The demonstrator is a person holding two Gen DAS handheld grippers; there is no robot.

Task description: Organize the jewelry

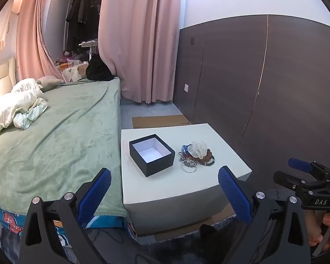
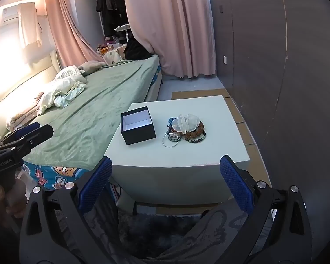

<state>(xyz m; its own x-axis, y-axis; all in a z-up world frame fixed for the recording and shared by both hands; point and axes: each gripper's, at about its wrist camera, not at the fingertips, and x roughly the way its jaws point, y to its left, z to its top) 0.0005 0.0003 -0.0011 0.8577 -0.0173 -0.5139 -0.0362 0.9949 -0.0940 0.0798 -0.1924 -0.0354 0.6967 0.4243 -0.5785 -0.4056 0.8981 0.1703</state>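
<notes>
An open black box (image 1: 151, 154) with a white inside stands empty on the white table (image 1: 187, 187); it also shows in the right wrist view (image 2: 137, 125). Right of it lies a pile of jewelry (image 1: 197, 155) (image 2: 184, 129): beaded bracelets, a clear claw hair clip and a silver ring bangle (image 1: 189, 167) (image 2: 170, 140). My left gripper (image 1: 165, 189) is open and empty, short of the table's near edge. My right gripper (image 2: 166, 176) is open and empty, also short of the table. Each gripper shows at the edge of the other's view: the right one (image 1: 301, 167), the left one (image 2: 35, 129).
A bed with a green blanket (image 1: 55, 136) runs along the table's left side. A dark panelled wall (image 1: 264, 88) stands to the right. Pink curtains (image 1: 138, 39) hang behind. Cardboard (image 1: 160, 121) lies on the floor beyond the table, a dark rug (image 2: 160, 233) below.
</notes>
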